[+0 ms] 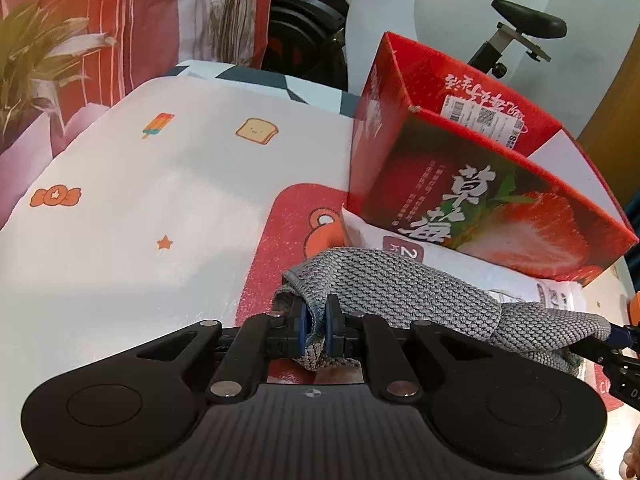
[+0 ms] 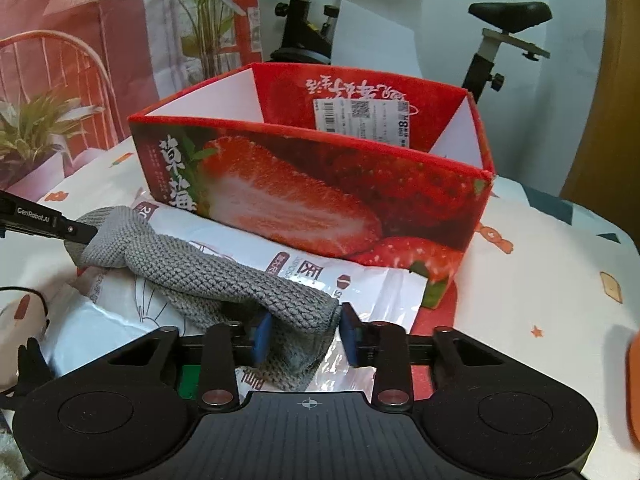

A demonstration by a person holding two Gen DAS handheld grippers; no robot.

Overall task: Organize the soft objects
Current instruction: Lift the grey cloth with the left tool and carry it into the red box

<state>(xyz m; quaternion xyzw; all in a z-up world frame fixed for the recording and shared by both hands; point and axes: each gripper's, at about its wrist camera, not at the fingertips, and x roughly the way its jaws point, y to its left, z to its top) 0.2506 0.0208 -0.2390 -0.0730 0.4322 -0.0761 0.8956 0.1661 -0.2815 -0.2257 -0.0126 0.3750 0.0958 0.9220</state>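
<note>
At the lower centre of the left wrist view, the left gripper (image 1: 316, 326) was clamped tight on one end of a grey knitted cloth (image 1: 404, 284), which stretched toward the lower right of the frame to the right gripper (image 1: 616, 340). Seen from the right wrist view, the right gripper (image 2: 306, 338) had its blue pads (image 2: 262, 338) set around the other end of the cloth (image 2: 240, 276), narrowly apart, though firm pad contact could not be confirmed. Behind the cloth lay a white plastic bag (image 2: 368, 280), and beyond it stood an open red strawberry box (image 2: 320, 196) on the printed sheet (image 1: 160, 184).
</note>
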